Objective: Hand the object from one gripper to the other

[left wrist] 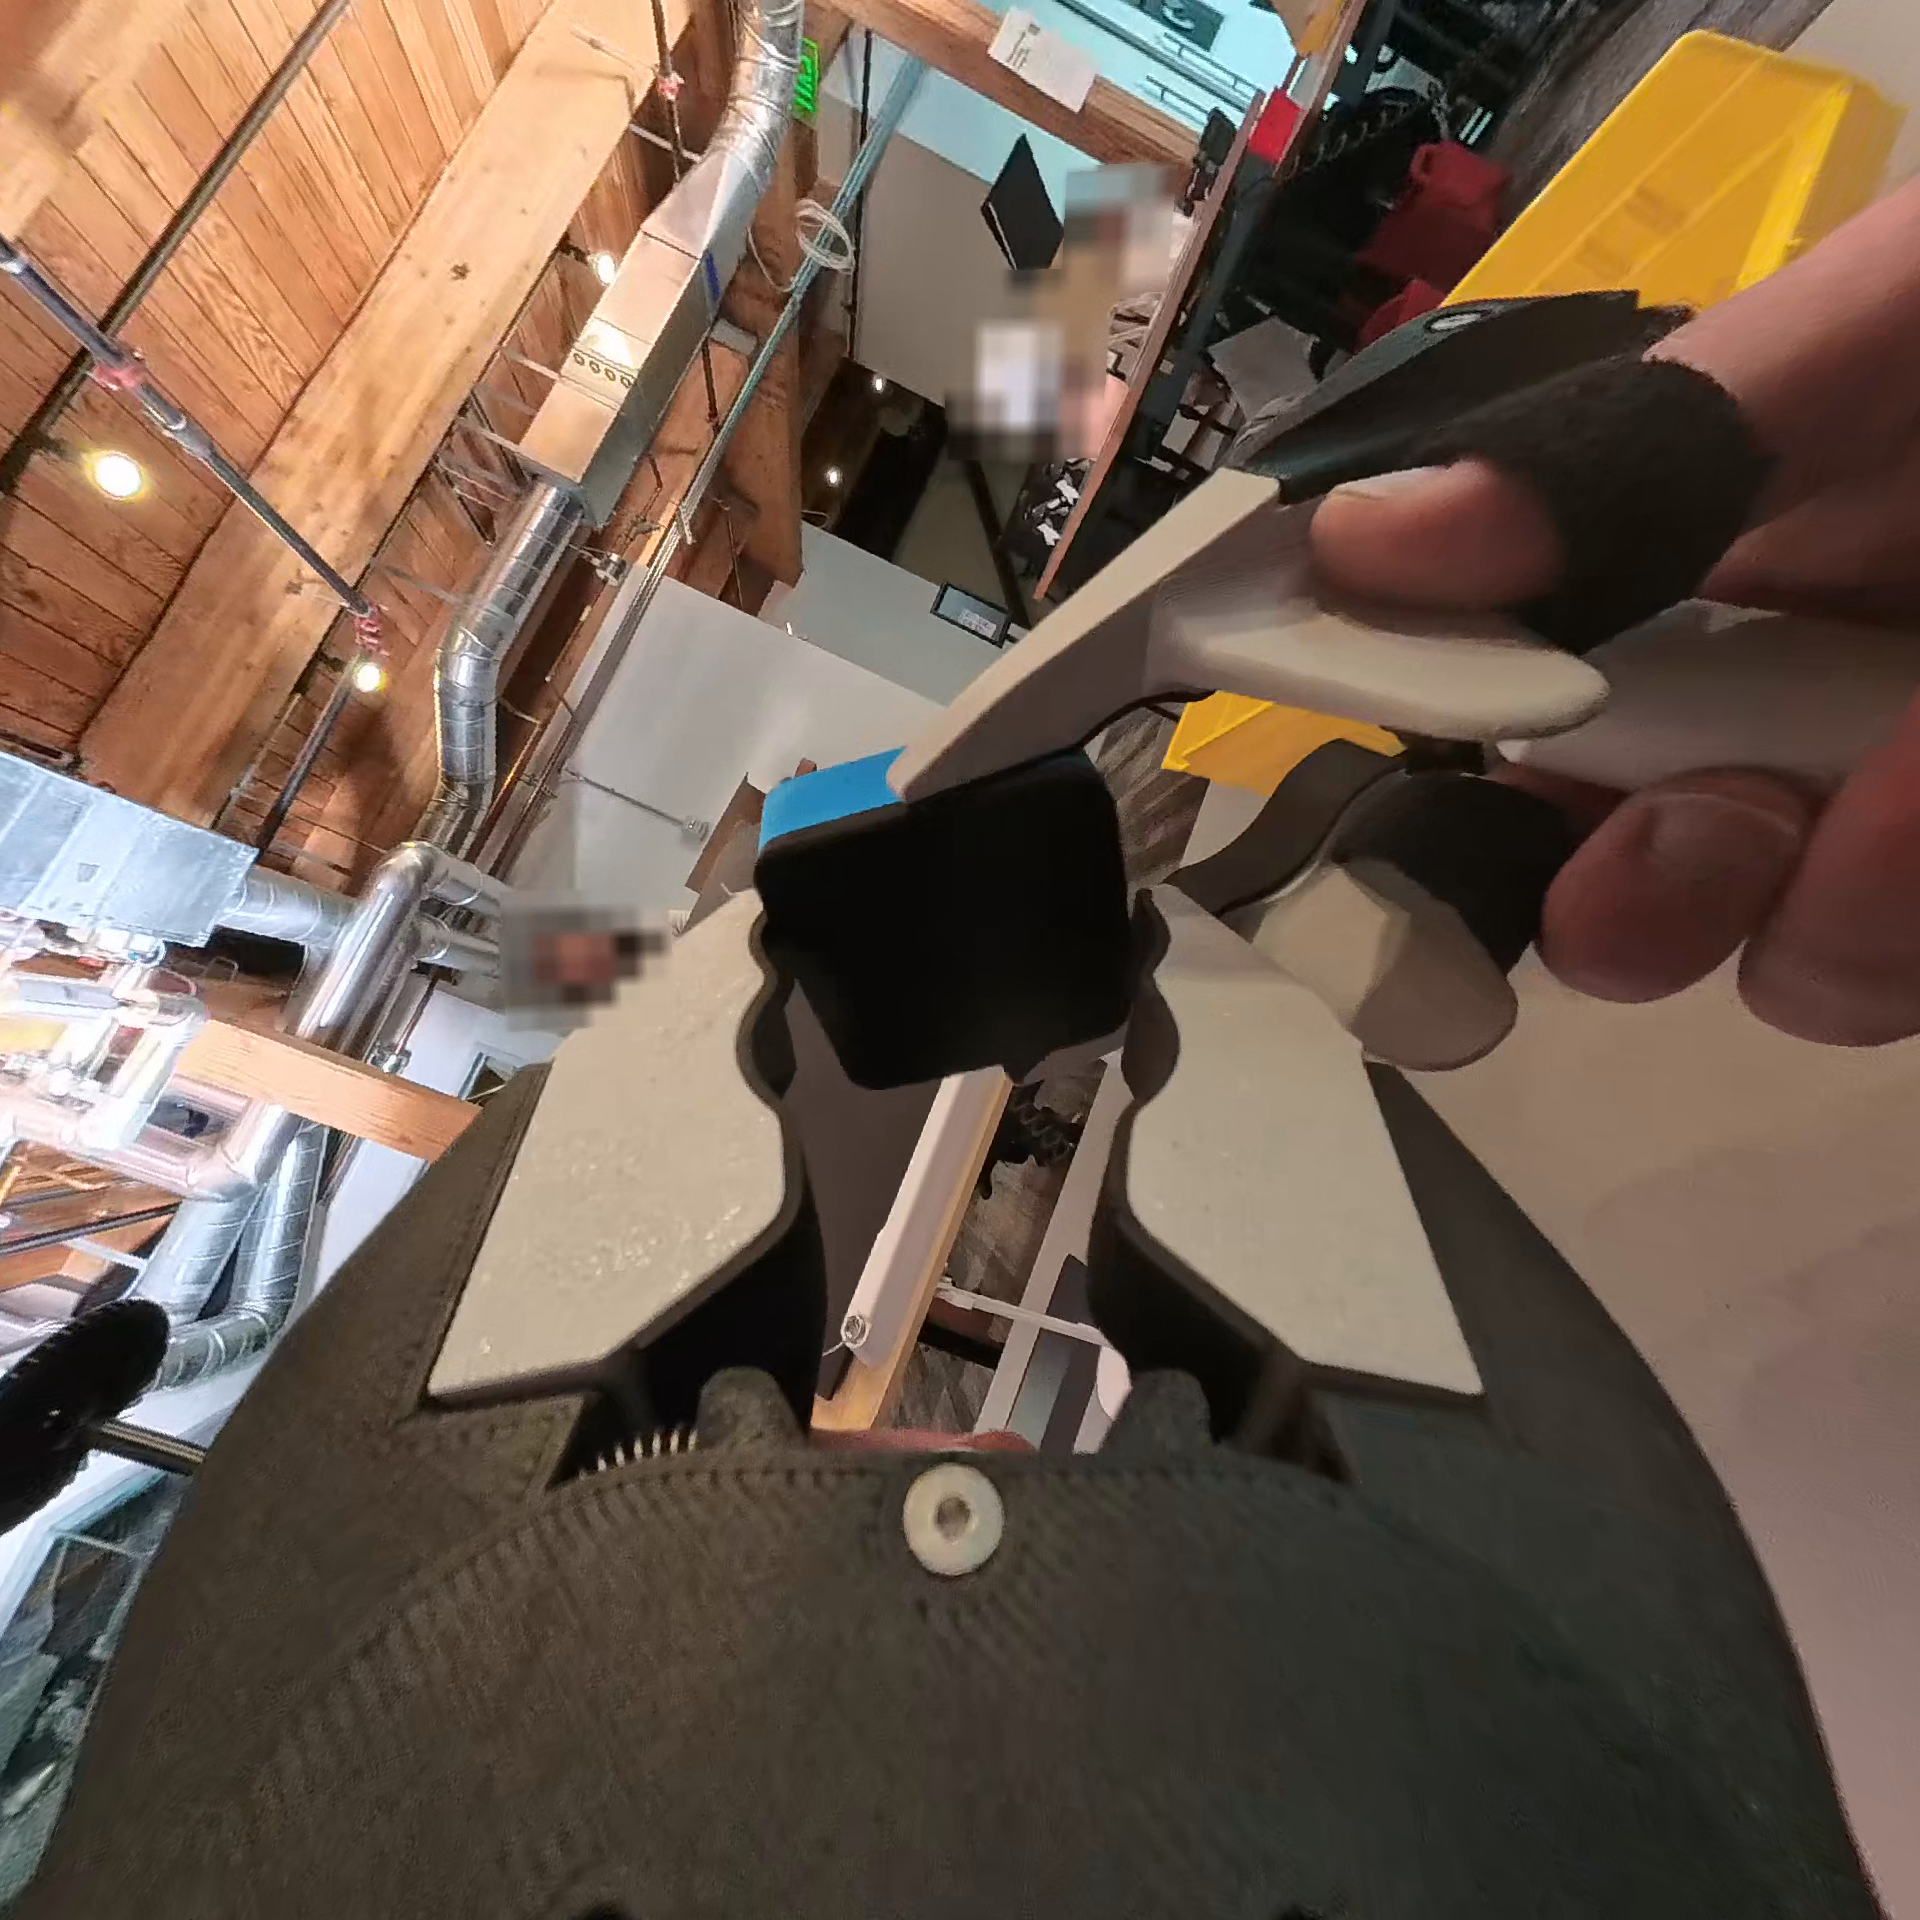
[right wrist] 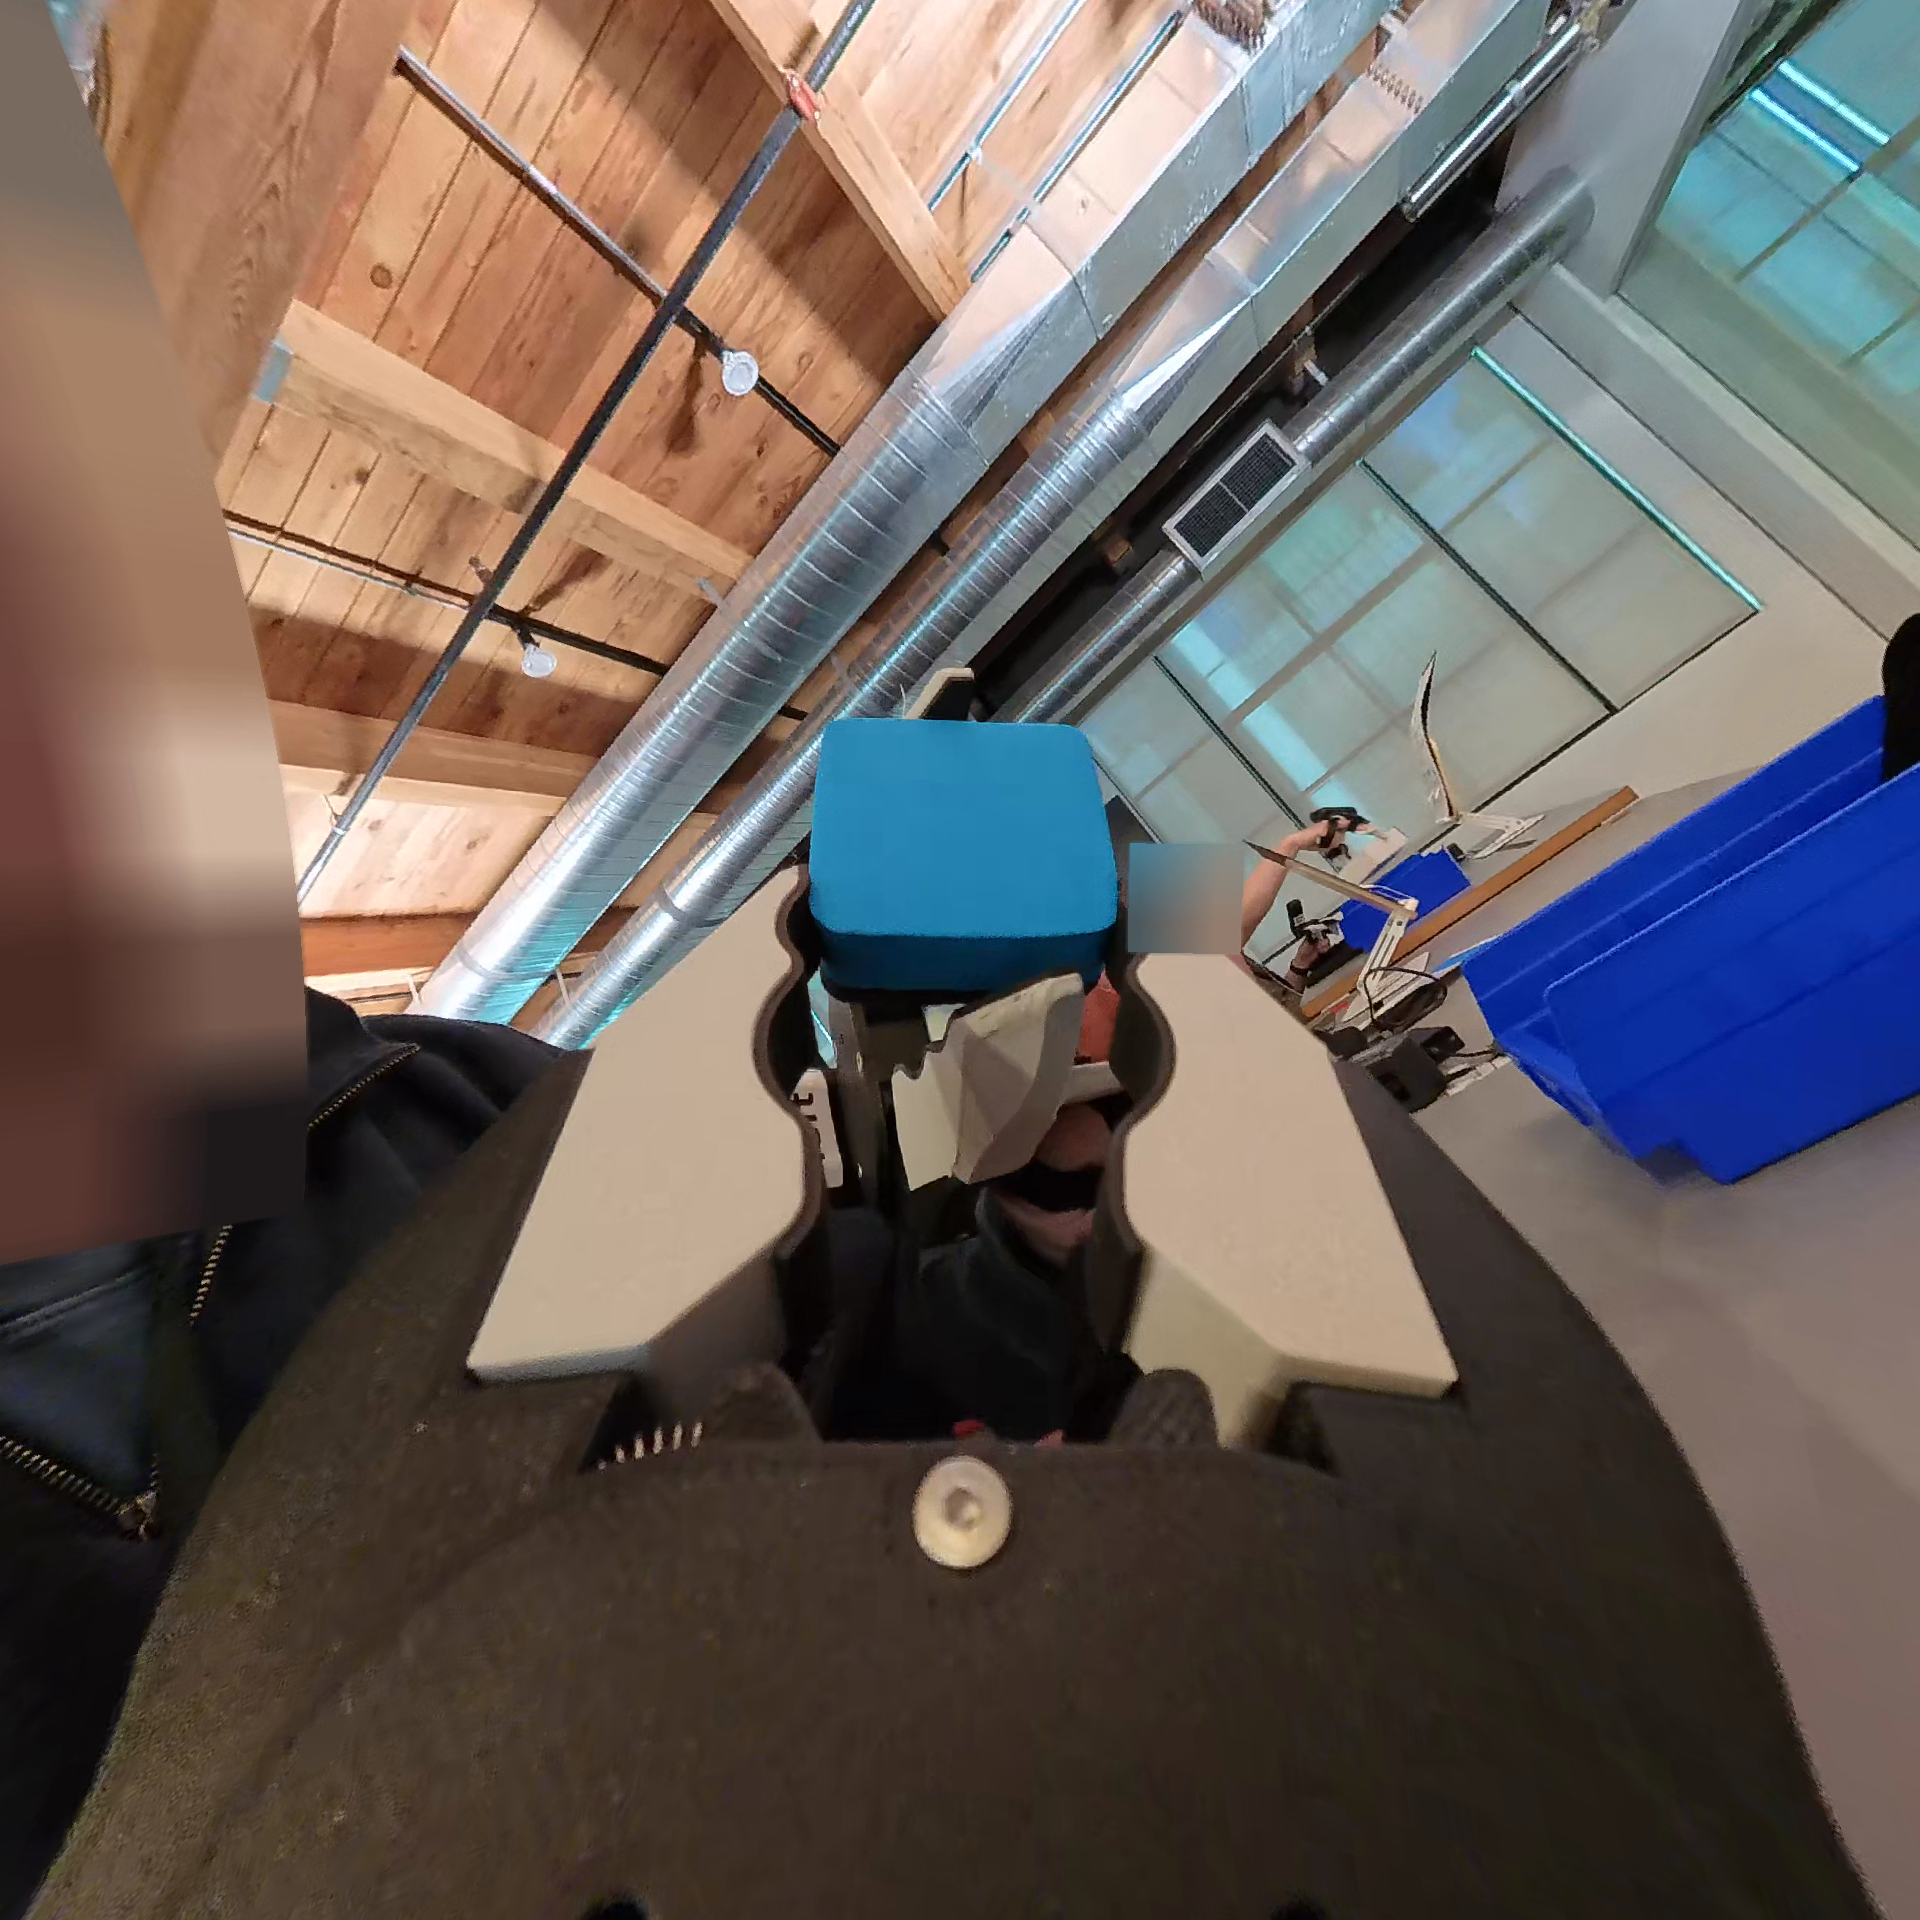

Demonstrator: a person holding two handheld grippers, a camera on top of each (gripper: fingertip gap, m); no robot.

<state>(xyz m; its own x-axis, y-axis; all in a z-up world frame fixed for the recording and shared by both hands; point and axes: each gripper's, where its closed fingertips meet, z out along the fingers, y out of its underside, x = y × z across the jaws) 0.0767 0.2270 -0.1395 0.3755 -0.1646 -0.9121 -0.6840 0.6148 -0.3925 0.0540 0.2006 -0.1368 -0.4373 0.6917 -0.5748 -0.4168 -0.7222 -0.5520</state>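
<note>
The object is a small square block, blue on one face and black on the other. In the left wrist view its black face (left wrist: 935,966) fills the gap between my left gripper's (left wrist: 951,925) fingertips, which are shut on it. The right gripper's grey fingers (left wrist: 1091,644) come in from the upper right and close on the same block. In the right wrist view the blue face (right wrist: 956,831) sits between my right gripper's (right wrist: 961,935) fingertips, which are shut on it. The left gripper's fingers (right wrist: 1013,1070) show just beyond the block. The block is held up in the air.
A hand (left wrist: 1766,883) in a fingerless black glove holds the right gripper. A yellow bin (left wrist: 1683,177) stands at the upper right. Blue bins (right wrist: 1714,997) sit on a grey table (right wrist: 1662,1403) to the right. A dark jacket (right wrist: 104,1351) is close on the left. My left and right fingertips are right by each other.
</note>
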